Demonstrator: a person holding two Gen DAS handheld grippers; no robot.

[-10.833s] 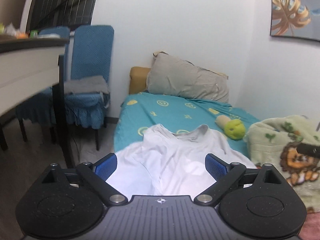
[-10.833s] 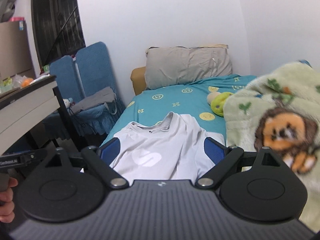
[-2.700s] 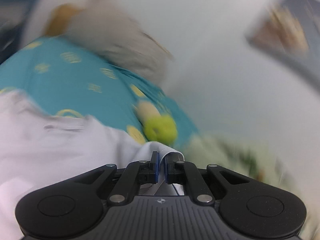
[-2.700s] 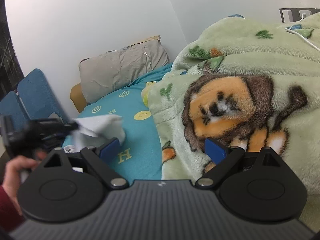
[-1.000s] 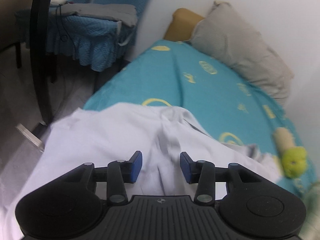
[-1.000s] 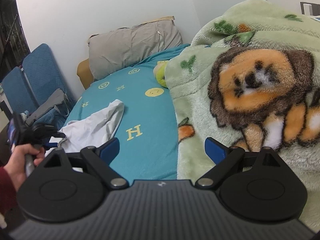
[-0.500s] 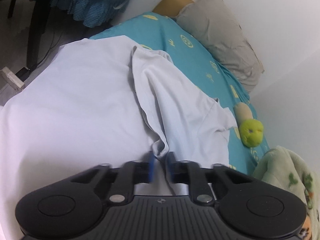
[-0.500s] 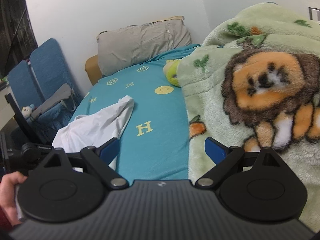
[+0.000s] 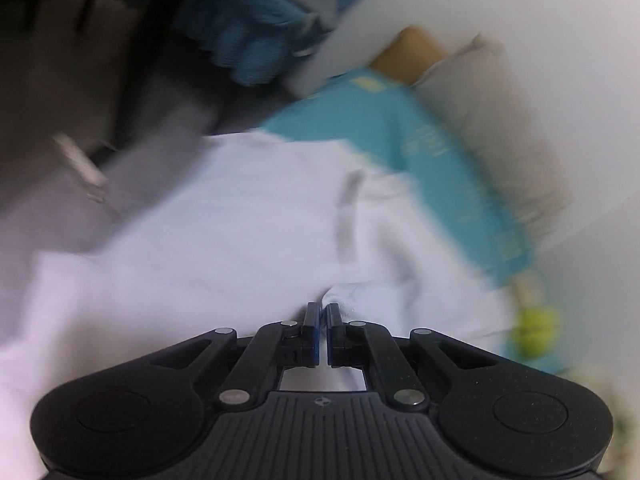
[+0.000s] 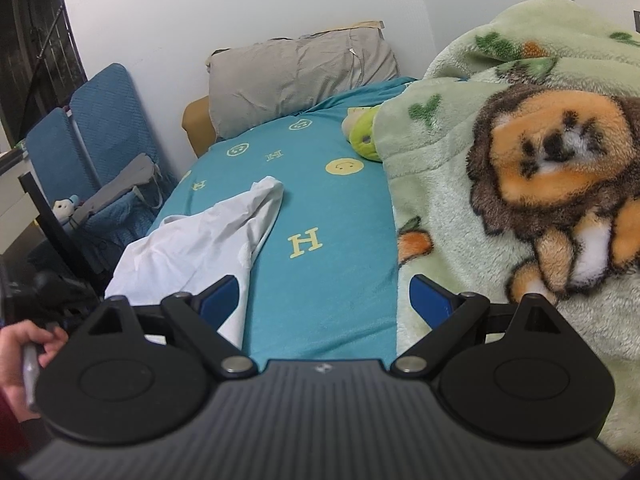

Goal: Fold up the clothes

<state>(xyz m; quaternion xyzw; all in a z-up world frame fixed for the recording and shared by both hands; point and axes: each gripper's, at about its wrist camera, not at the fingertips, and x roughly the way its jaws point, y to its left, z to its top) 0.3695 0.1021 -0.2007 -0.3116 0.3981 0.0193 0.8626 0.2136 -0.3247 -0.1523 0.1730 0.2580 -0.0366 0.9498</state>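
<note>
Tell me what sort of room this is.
Most likely a bedroom in a home: a bed with a teal patterned sheet, a grey pillow against the wall, and a fleece lion blanket heaped beside a white shirt.

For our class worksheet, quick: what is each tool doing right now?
Left tool: shut on a pinch of the white shirt.
Right tool: open, holding nothing.

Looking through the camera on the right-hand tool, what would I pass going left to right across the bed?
White shirt → teal bedsheet → green blanket with the lion picture.
</note>
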